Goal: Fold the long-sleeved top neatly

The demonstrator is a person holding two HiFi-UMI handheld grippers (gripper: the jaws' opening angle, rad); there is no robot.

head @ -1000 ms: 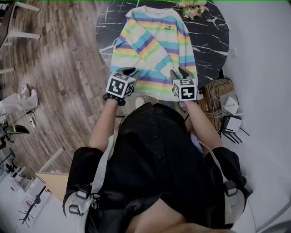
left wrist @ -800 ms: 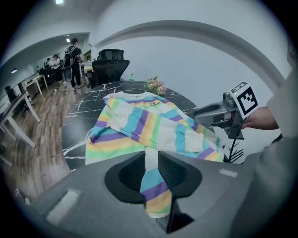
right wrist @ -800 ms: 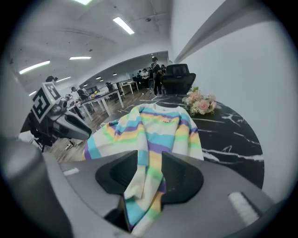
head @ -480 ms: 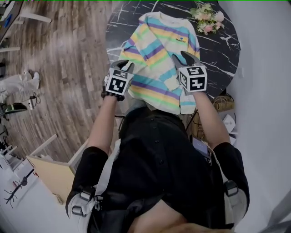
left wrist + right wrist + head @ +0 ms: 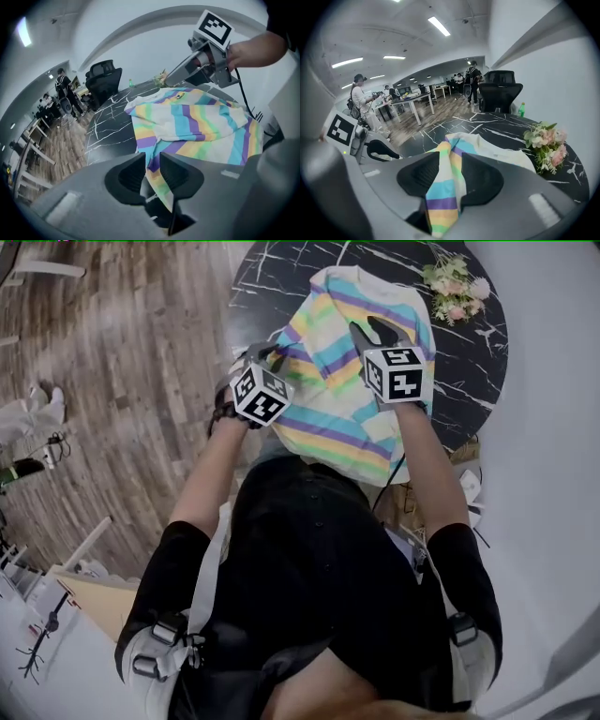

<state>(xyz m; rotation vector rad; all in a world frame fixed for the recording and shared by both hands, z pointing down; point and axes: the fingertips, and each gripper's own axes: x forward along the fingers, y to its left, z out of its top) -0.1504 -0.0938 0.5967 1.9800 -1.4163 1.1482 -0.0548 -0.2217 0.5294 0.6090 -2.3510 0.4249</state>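
The pastel-striped long-sleeved top (image 5: 342, 367) lies on the round black marble table (image 5: 272, 277), its near hem lifted. My left gripper (image 5: 265, 354) is shut on the hem's left part; a fold of striped cloth (image 5: 157, 180) sits between its jaws (image 5: 151, 164). My right gripper (image 5: 371, 332) is shut on the hem's right part, and a bunched strip of the top (image 5: 443, 187) runs down between its jaws (image 5: 451, 171). Both grippers hover over the top's middle. The collar end (image 5: 464, 140) still lies flat on the table (image 5: 506, 131).
A small bouquet of pink flowers (image 5: 457, 287) lies at the table's far right edge, close to the top. A white wall runs along the right. A basket with cables (image 5: 464, 451) sits on the floor by the table. Black office chairs (image 5: 501, 93) and people stand beyond.
Both grippers have travelled away from me over the table, carrying the hem from the near edge toward the collar. The top's lower half now hangs lifted under them.
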